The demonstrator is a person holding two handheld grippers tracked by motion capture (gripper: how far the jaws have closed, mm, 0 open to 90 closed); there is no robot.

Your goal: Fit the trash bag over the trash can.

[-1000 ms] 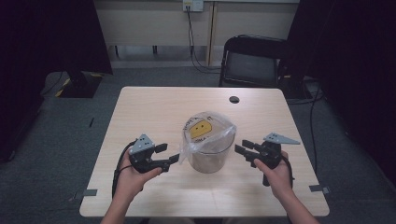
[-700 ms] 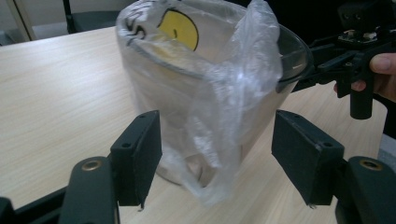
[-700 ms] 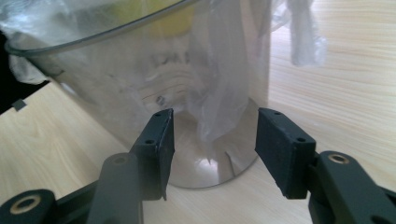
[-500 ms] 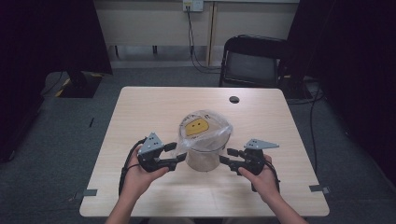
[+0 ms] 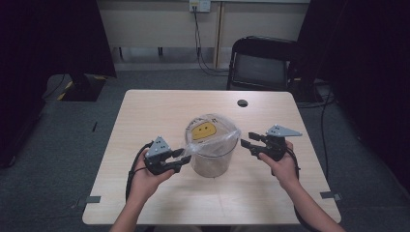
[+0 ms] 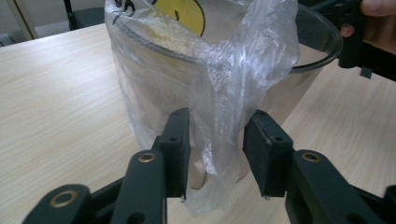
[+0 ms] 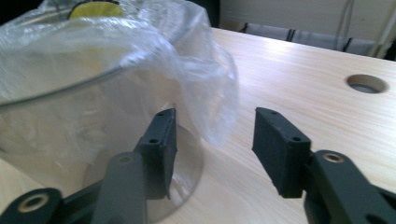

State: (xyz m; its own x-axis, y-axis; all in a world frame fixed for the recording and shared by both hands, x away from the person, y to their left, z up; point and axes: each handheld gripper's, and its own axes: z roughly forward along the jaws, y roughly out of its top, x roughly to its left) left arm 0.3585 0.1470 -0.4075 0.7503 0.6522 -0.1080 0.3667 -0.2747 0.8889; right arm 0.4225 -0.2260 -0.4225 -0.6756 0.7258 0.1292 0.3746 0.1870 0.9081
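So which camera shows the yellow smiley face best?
The high view: the whole smiley face shows inside the bag-lined bin. The left gripper view catches its lower part; the right gripper view, a blurry yellow sliver.

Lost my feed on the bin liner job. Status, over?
Left tool closing around the hanging bag flap, pads not yet pinching. Right tool open beside the bucket, holding nothing. Nothing in the way.

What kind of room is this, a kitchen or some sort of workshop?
Probably a lab or test room, not a kitchen: a bare wooden table with a cable hole, a black folding chair against the wall, a wall socket with cables, and dark curtains at the sides.
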